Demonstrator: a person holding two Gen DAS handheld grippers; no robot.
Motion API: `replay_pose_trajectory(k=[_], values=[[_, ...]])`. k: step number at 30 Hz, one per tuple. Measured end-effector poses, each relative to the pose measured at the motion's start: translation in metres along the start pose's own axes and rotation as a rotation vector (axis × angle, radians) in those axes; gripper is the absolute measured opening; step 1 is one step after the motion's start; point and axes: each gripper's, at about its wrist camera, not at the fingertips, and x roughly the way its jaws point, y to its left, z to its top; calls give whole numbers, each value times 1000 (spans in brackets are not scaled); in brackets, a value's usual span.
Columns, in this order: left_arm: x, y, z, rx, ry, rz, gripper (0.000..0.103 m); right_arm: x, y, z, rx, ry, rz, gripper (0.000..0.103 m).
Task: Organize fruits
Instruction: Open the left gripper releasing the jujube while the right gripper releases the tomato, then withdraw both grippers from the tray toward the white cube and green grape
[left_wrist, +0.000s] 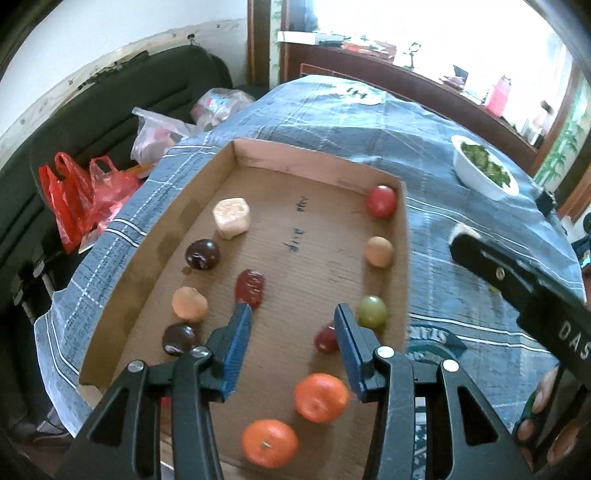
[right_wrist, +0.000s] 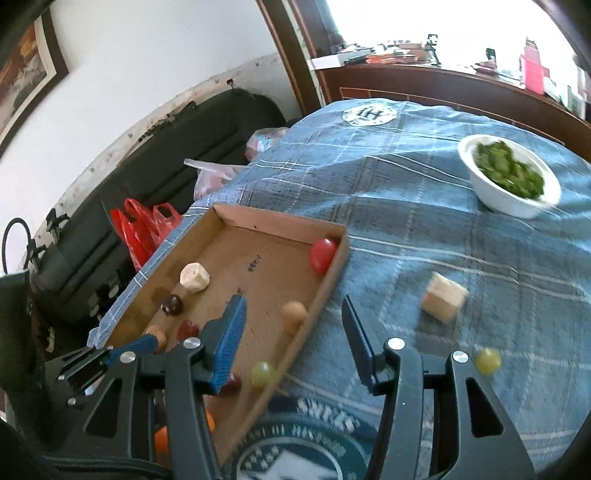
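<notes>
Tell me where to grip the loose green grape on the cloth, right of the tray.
Probably pinch the green grape across its middle, coming from above with the right gripper, jaws open and empty. It is small, round, lies alone on the blue cloth and could roll, so close on its widest part.

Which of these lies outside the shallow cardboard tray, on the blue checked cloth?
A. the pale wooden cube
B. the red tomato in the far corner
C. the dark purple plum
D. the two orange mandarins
A: in the right wrist view the pale wooden cube sits on the blue checked cloth, to the right of the shallow cardboard tray.
</notes>
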Motion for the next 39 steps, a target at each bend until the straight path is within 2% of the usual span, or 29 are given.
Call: replay_pose_trajectory(k=[12,22,39], values=[[-20,-46,-18,81,-20,-43,46,-53,-57,-49,142,-30,-40,56],[-29,-77,-30,136,-28,-54,46,-77,-87,-76,190,-48,-83,55],[-21,-96,-33,168,-8,-60,46,-87,-108,-92,214,-40,-108,55]])
